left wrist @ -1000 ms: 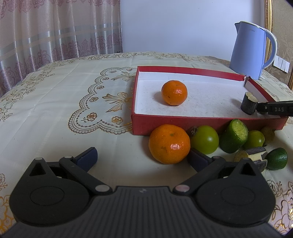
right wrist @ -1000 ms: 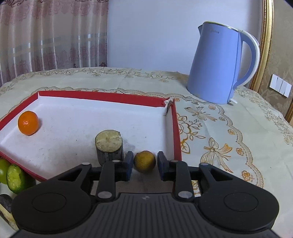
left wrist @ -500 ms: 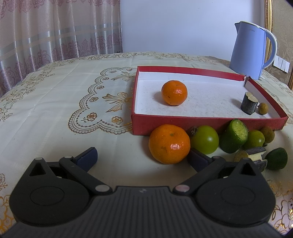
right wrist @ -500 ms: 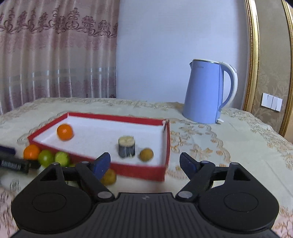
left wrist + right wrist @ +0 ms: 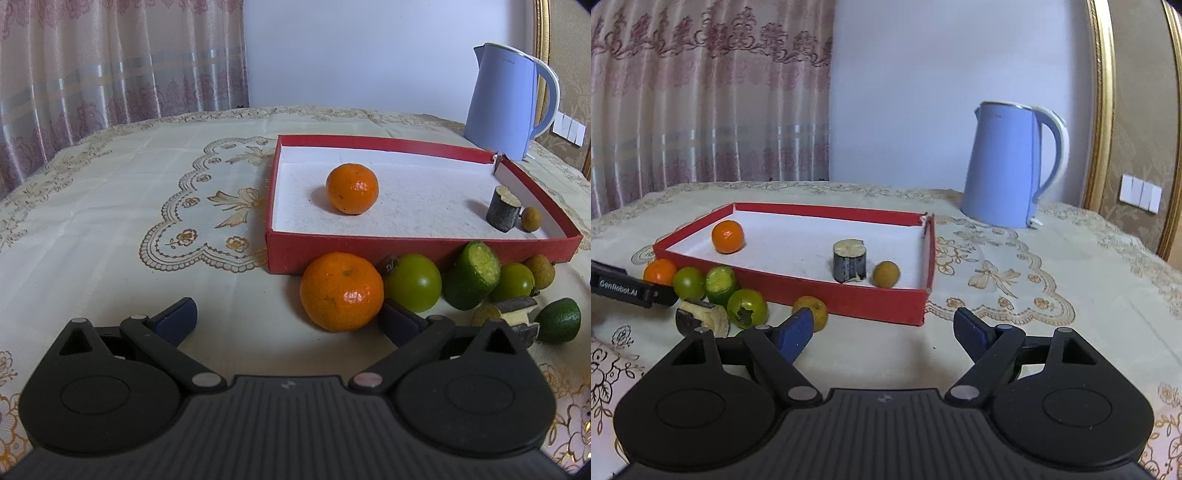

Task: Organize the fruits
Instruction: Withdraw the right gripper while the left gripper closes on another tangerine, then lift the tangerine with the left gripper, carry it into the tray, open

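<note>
A red tray (image 5: 417,252) (image 5: 849,295) holds an orange (image 5: 352,188) (image 5: 727,236), a dark cut stub (image 5: 503,209) (image 5: 850,260) and a small brown fruit (image 5: 530,219) (image 5: 886,274). In front of the tray lie a big orange (image 5: 341,291) (image 5: 659,271), green tomatoes (image 5: 413,282) (image 5: 747,308), a cut cucumber piece (image 5: 472,275) (image 5: 720,283), a lime (image 5: 557,319) and another small brown fruit (image 5: 812,312). My left gripper (image 5: 291,317) is open and empty, its right finger beside the big orange. My right gripper (image 5: 882,334) is open and empty, before the tray's near right corner.
A blue kettle (image 5: 508,101) (image 5: 1012,166) stands behind the tray at the right. An embroidered cream tablecloth (image 5: 110,221) covers the table. Curtains hang behind at the left. The left gripper's side shows in the right wrist view (image 5: 631,288).
My right gripper has let go of the small brown fruit in the tray beside the stub, opened wide and drawn back out of the tray. The left gripper has not moved.
</note>
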The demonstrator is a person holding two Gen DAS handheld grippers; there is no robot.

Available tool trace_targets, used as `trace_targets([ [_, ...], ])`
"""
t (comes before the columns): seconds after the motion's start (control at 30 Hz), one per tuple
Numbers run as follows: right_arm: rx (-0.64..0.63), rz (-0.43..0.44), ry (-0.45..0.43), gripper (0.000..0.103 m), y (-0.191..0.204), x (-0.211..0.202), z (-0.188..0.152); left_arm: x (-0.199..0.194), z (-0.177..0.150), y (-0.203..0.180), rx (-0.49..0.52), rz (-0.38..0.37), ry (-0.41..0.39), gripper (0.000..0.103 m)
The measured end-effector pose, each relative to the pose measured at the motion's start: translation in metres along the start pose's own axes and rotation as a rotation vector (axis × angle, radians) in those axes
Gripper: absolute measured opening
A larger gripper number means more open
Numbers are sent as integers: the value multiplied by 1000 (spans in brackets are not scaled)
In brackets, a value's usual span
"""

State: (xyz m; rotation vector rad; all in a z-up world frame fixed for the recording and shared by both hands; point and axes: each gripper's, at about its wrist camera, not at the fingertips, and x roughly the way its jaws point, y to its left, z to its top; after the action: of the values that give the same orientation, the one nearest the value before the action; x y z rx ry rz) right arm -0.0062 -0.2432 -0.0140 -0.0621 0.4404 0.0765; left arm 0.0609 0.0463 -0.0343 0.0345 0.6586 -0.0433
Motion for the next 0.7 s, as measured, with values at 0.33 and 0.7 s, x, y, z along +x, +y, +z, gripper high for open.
trace_targets([
  [0.33,101,4,55,83,-17,9,-2,-8,-3,-14,58,-65,-54,52],
  [0.7,84,-5,65,83,-15,9,-2,-10,-3,-23,68,-50,-52,41],
])
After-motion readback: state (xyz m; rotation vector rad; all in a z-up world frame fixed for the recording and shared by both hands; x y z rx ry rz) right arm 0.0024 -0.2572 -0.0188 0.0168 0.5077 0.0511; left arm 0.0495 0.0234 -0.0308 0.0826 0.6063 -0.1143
